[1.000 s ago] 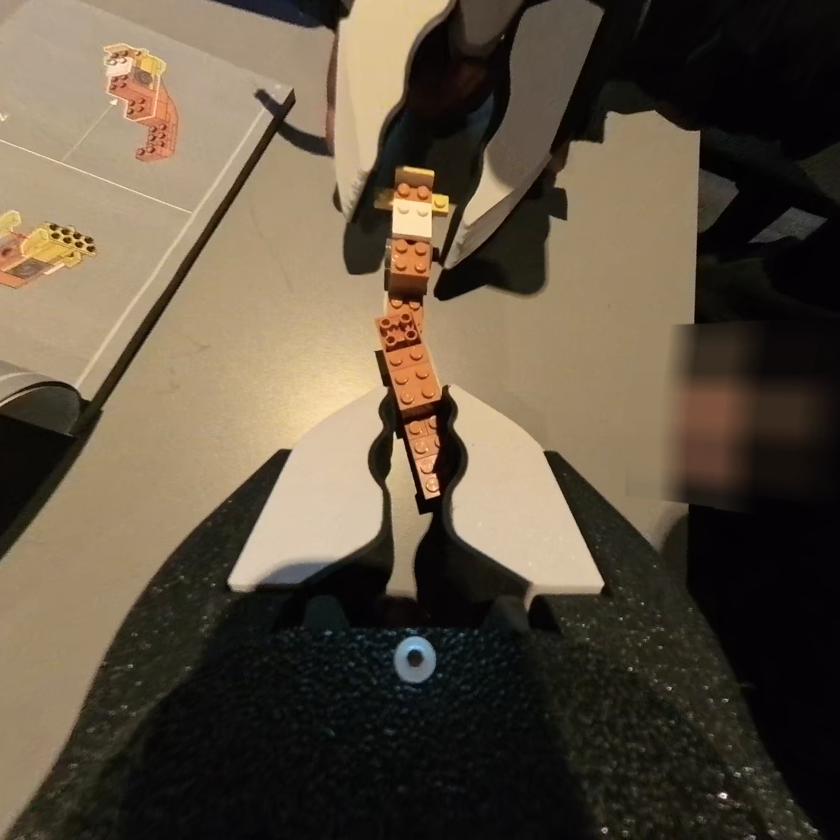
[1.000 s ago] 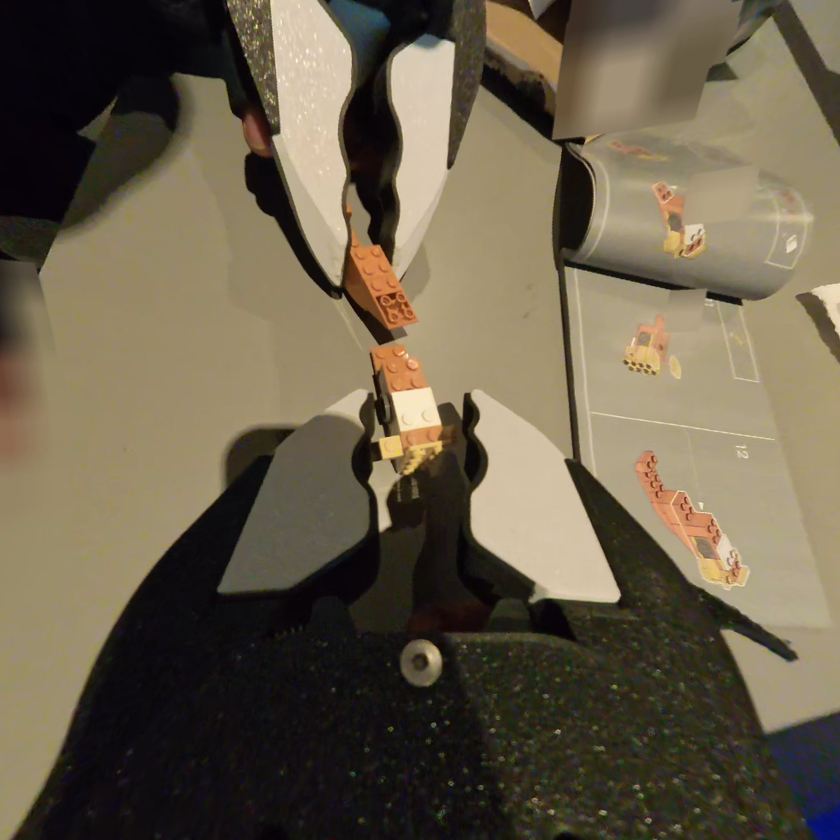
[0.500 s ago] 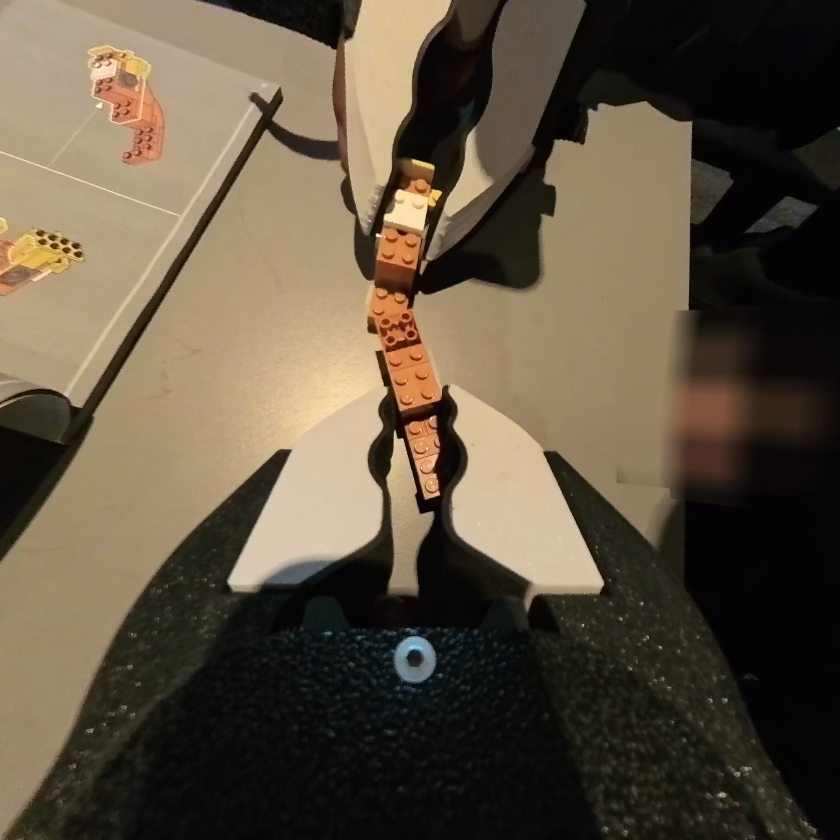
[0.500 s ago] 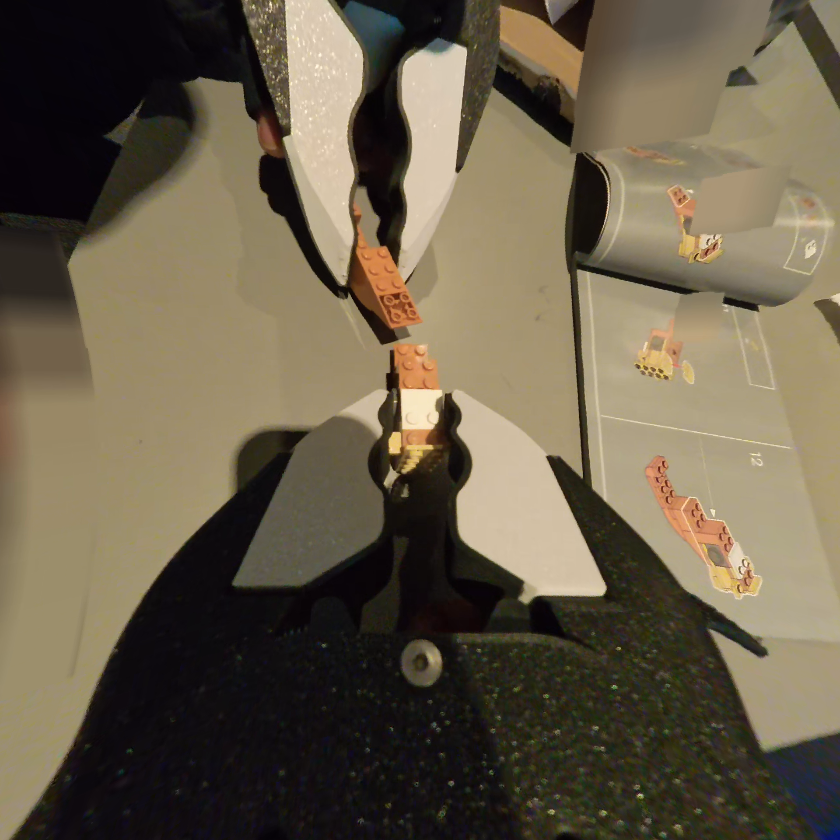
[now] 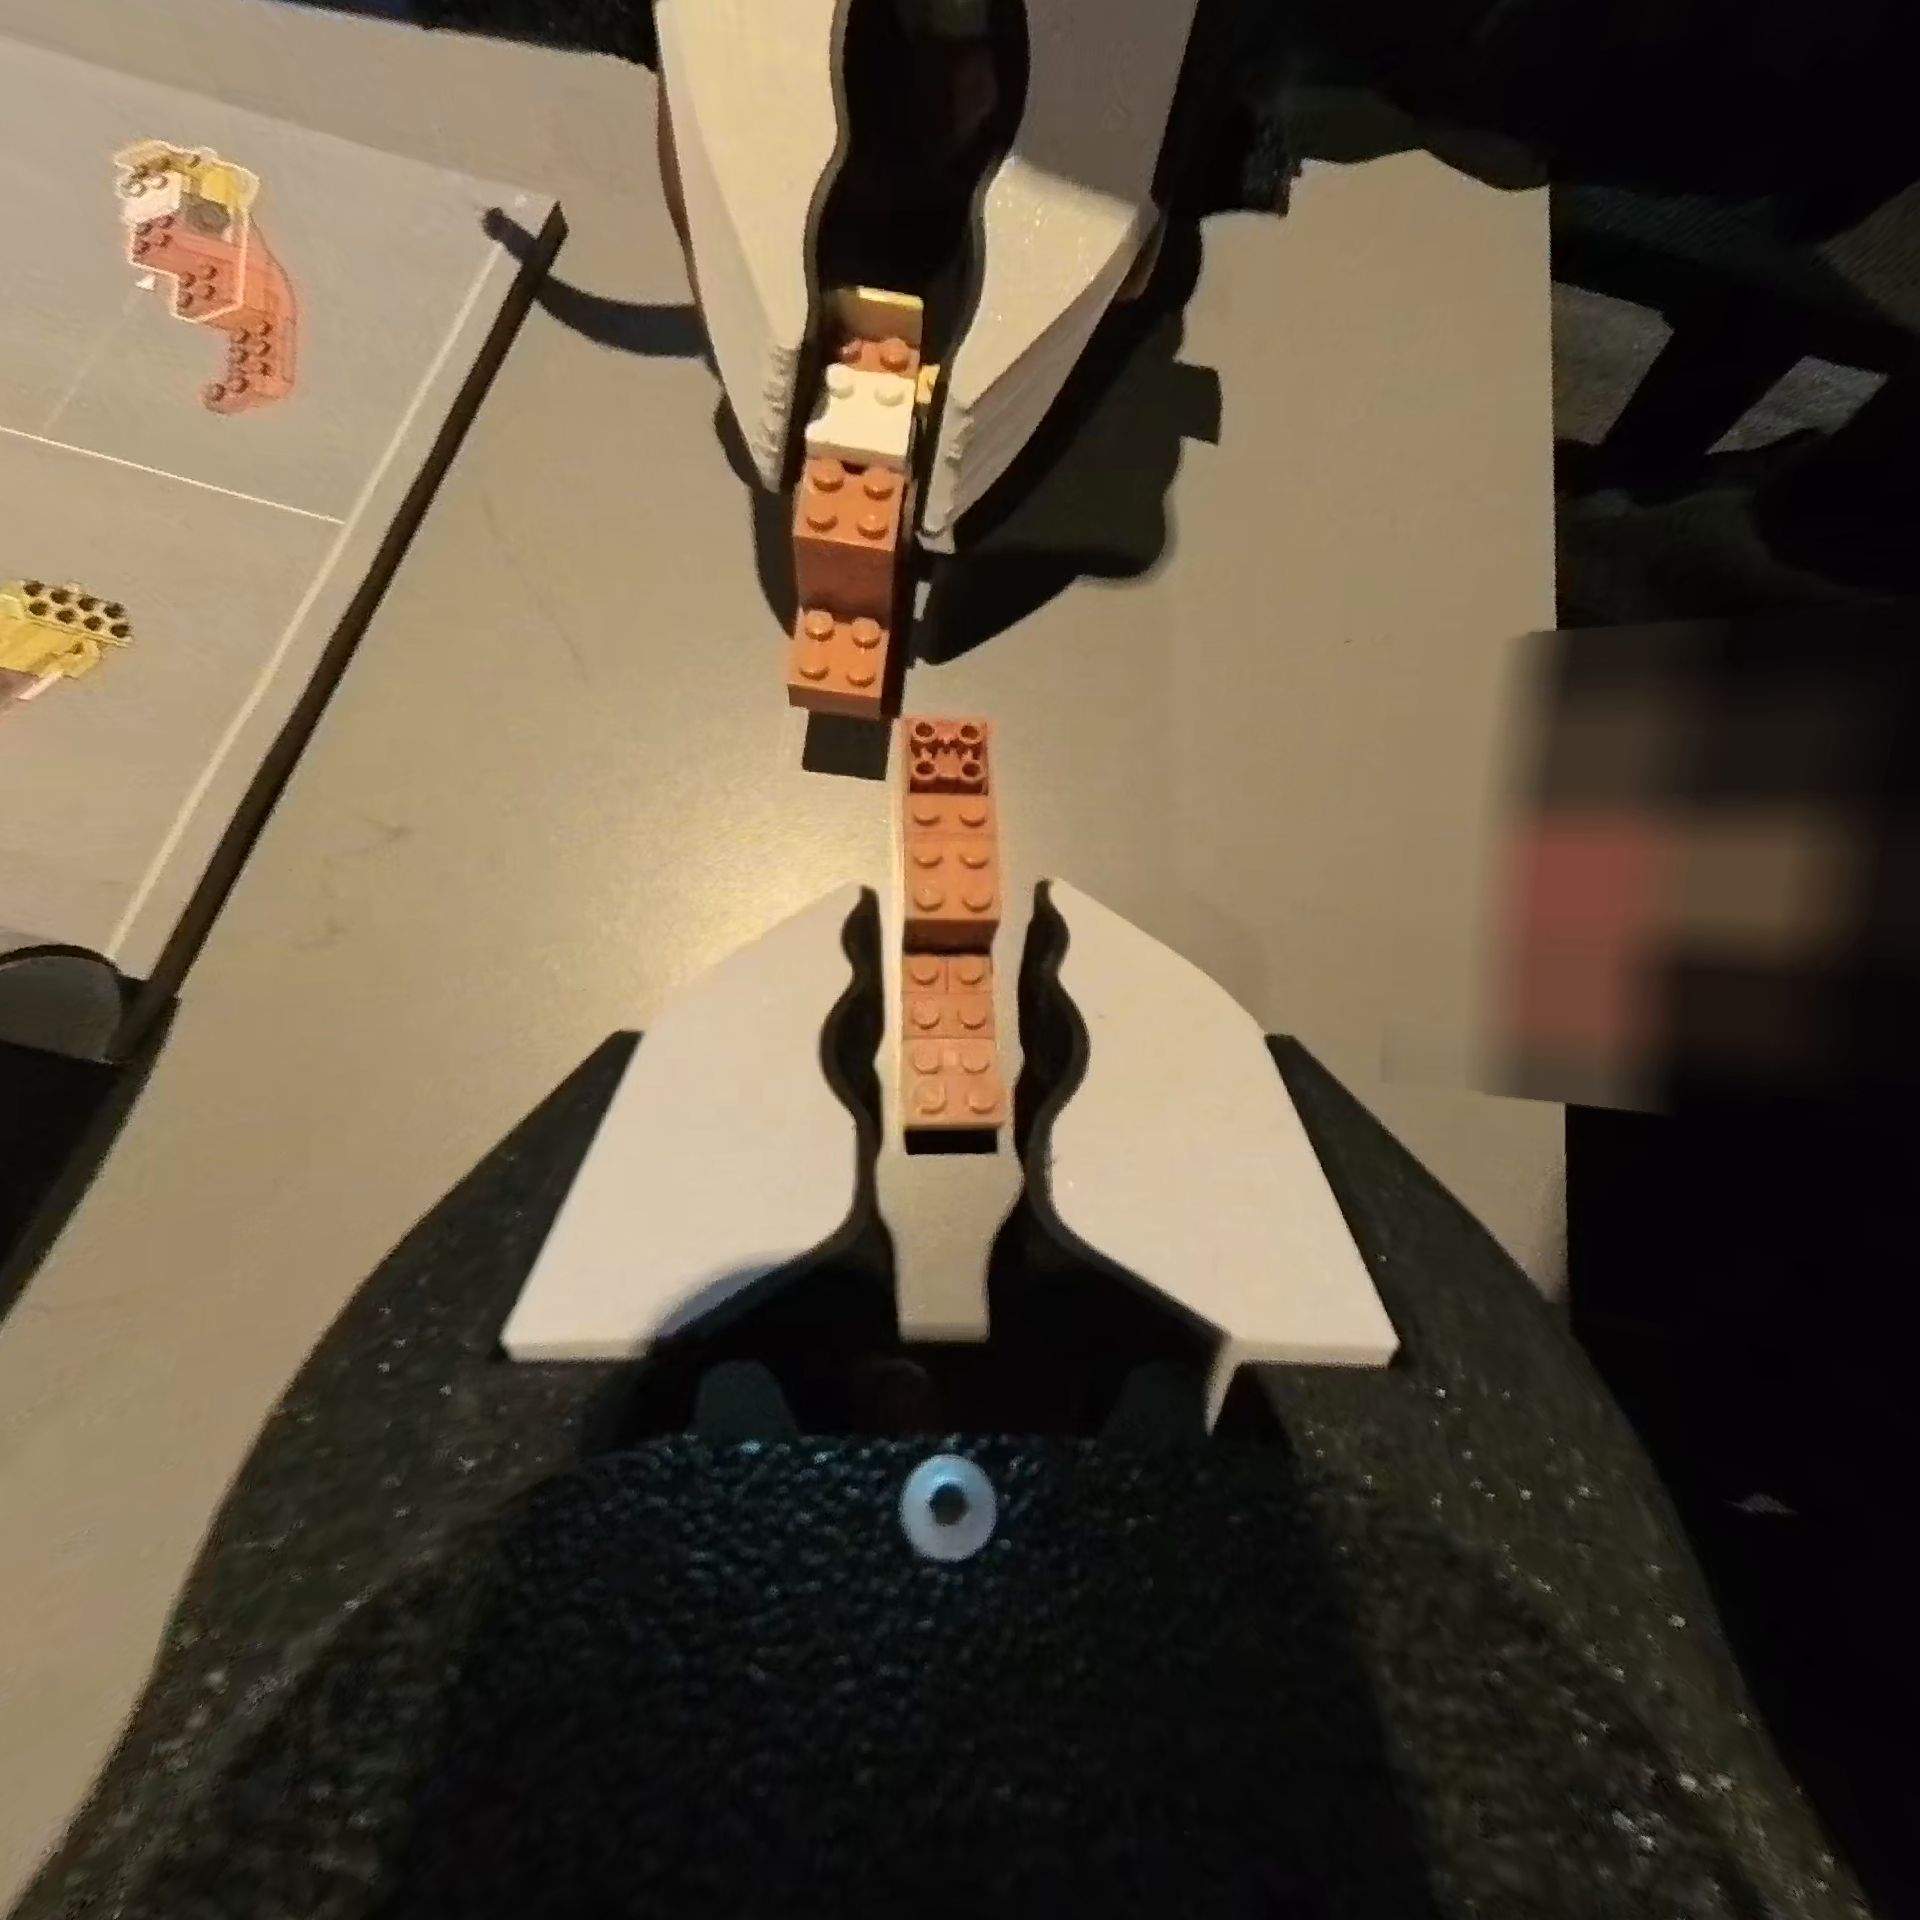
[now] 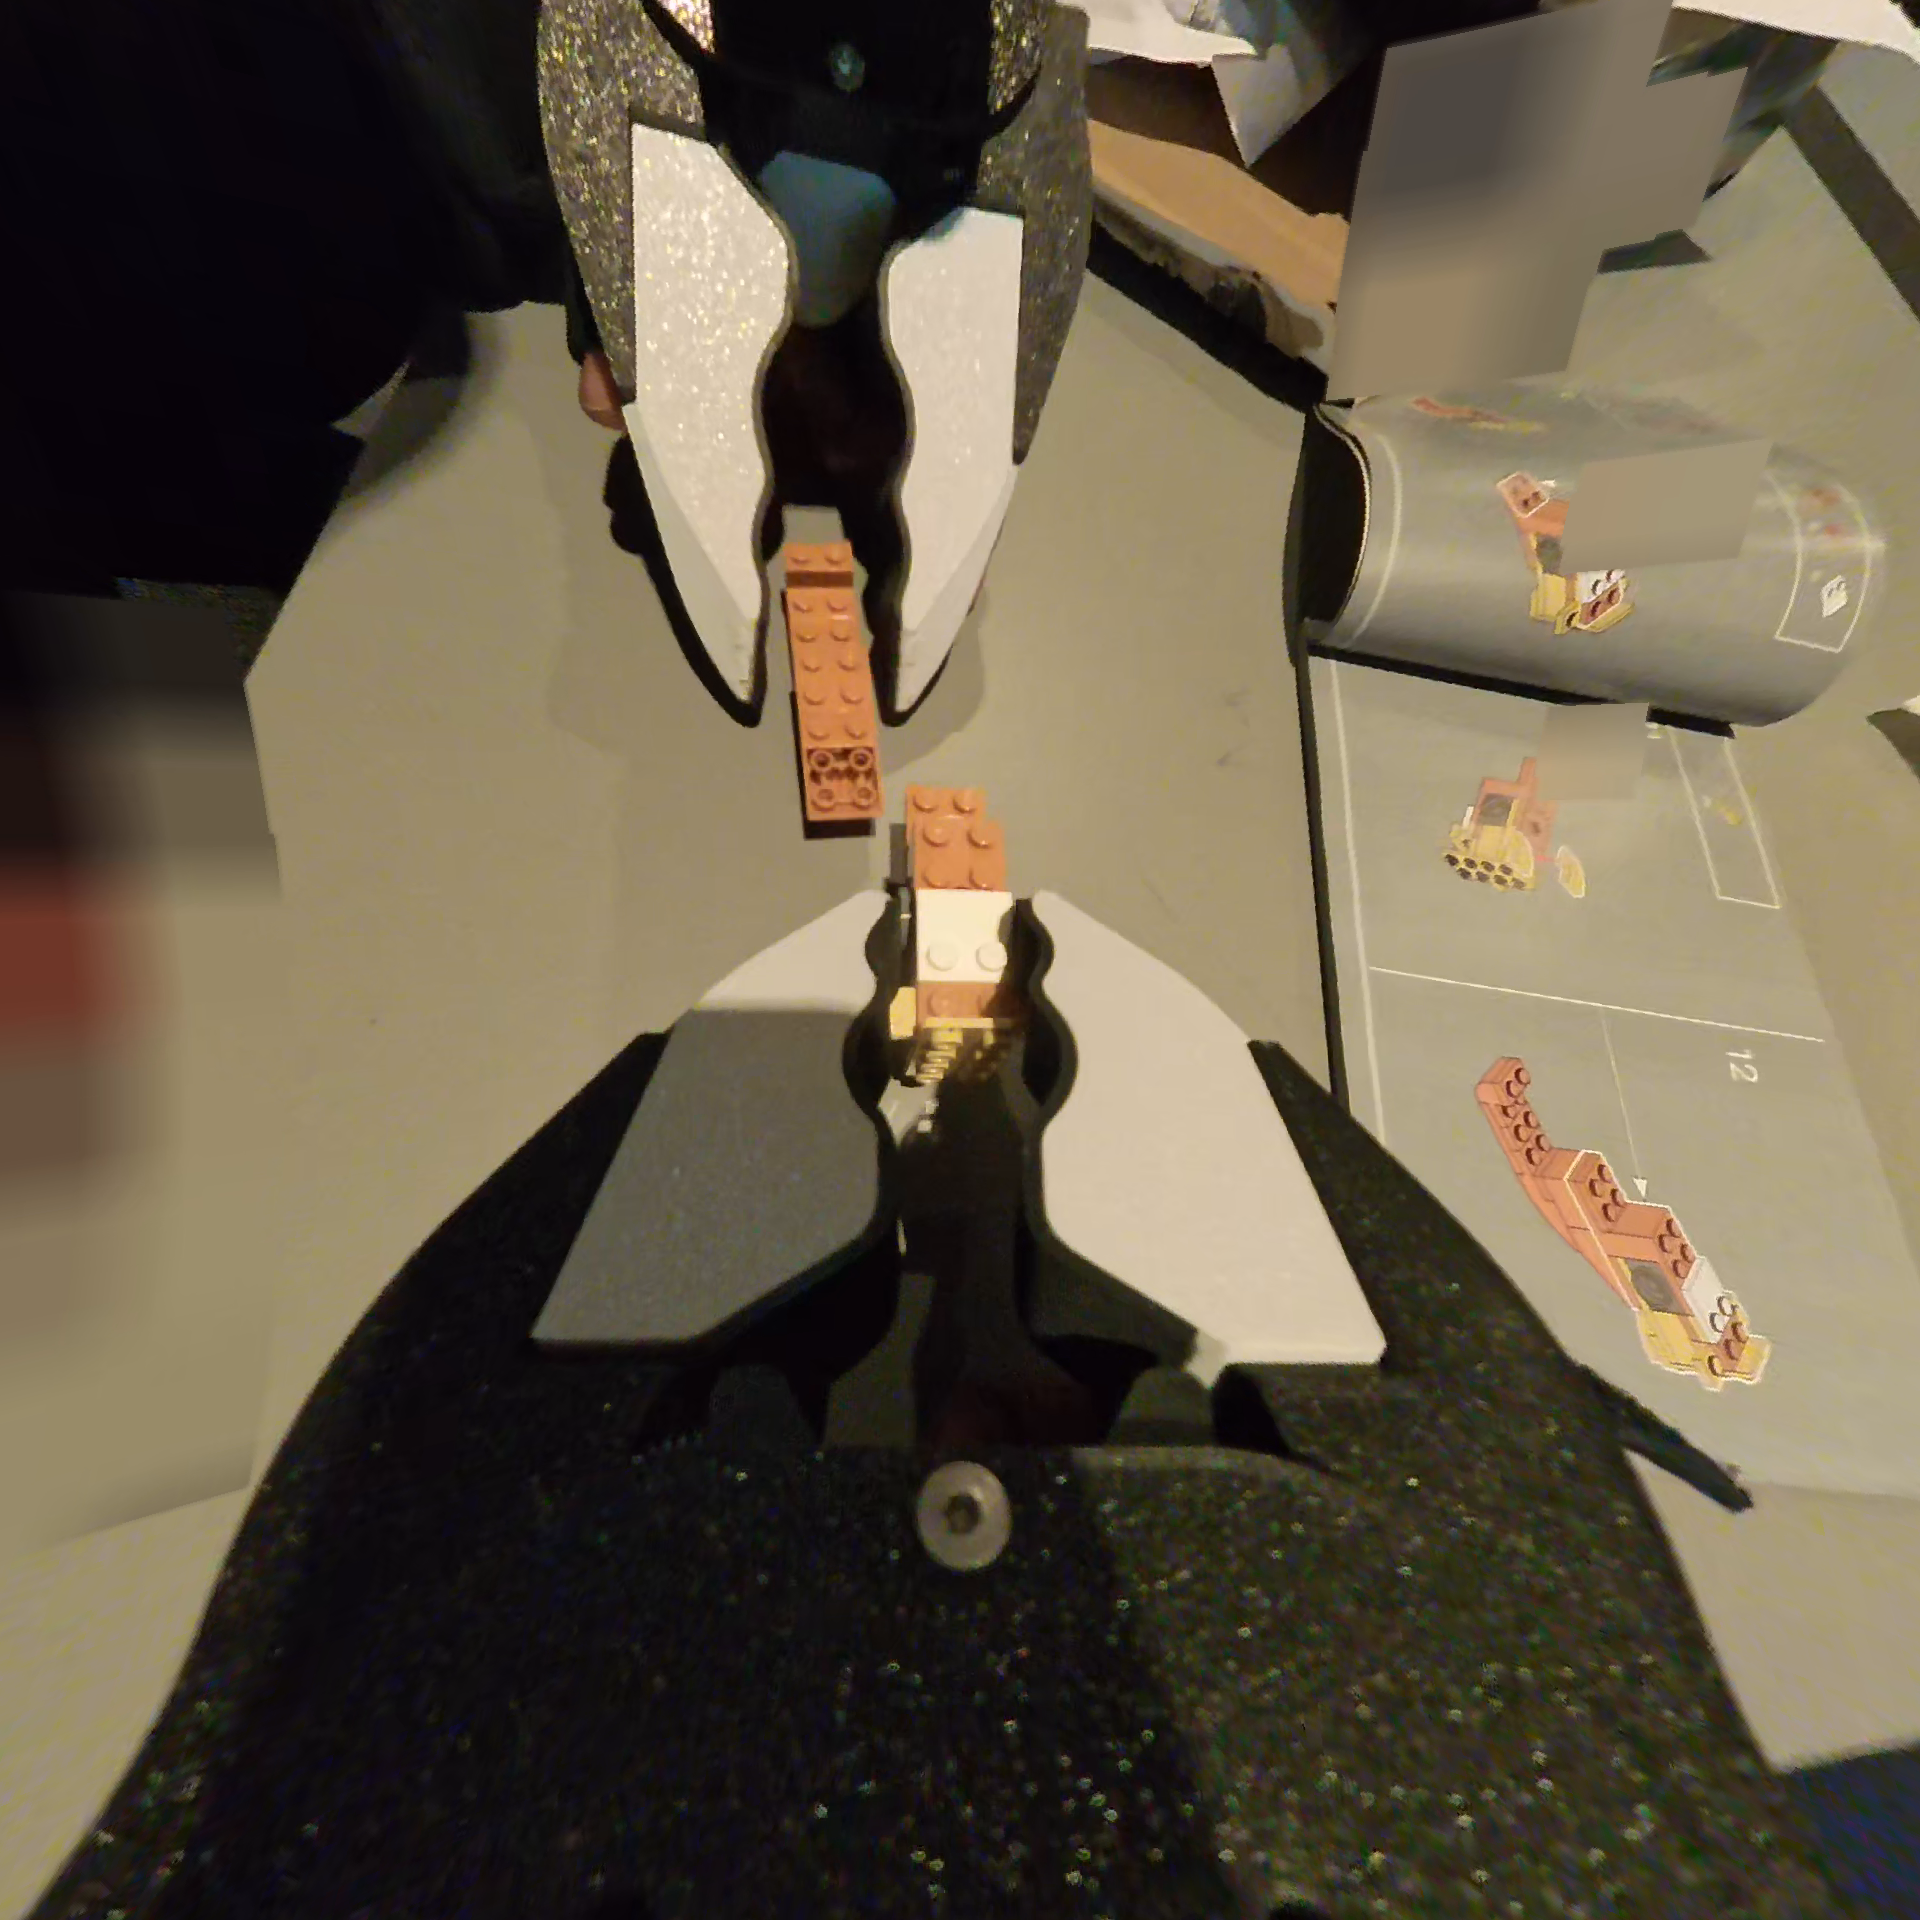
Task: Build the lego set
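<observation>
My left gripper is shut on a long stepped brown Lego piece, whose far end shows an upturned underside. My right gripper is shut on a short assembly of brown, white and tan bricks. The two grippers face each other tip to tip above the grey table. The pieces' ends sit side by side with a small gap, not joined. In the left wrist view the right gripper holds the short assembly at top. In the right wrist view the left gripper holds the brown piece.
An open instruction booklet lies on the table beside the grippers, one page curled into a roll; it also shows in the left wrist view. A torn cardboard box sits behind. The table edge drops into darkness. My right fingertips sit around 7 centimetres from my left ones.
The brown piece, tilted before, now points straight. Its end overlapped the short assembly in the left wrist view; now the two ends are offset sideways with a gap.
</observation>
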### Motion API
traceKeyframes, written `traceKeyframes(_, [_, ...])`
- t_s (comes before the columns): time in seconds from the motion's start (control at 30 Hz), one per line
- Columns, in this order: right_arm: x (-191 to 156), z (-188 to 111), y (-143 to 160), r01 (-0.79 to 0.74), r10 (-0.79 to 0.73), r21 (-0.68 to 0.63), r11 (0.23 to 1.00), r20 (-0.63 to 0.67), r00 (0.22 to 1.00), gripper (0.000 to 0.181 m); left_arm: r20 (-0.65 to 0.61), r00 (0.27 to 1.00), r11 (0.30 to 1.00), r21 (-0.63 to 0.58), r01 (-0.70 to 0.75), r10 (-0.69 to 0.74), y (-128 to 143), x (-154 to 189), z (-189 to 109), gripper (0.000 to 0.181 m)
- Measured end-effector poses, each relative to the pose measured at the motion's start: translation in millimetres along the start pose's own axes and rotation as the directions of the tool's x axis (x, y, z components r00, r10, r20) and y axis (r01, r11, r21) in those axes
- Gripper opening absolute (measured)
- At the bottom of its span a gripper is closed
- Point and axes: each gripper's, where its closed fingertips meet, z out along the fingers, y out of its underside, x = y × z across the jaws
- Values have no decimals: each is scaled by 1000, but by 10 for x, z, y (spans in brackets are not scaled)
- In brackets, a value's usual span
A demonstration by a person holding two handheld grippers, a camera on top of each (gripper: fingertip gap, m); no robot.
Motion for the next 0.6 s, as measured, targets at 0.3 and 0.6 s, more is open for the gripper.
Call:
traceKeyframes(0.3, [-43,2,-82,-35,34,39,999,31,999,19,30,1000,1000,2,-10,9,15,-17,-20,36])
traceKeyframes(0.6, [-99,30,-182,-53,49,68,996,53,997,19,76,997,1000,-21,-20,22,45,-43,-4,35])
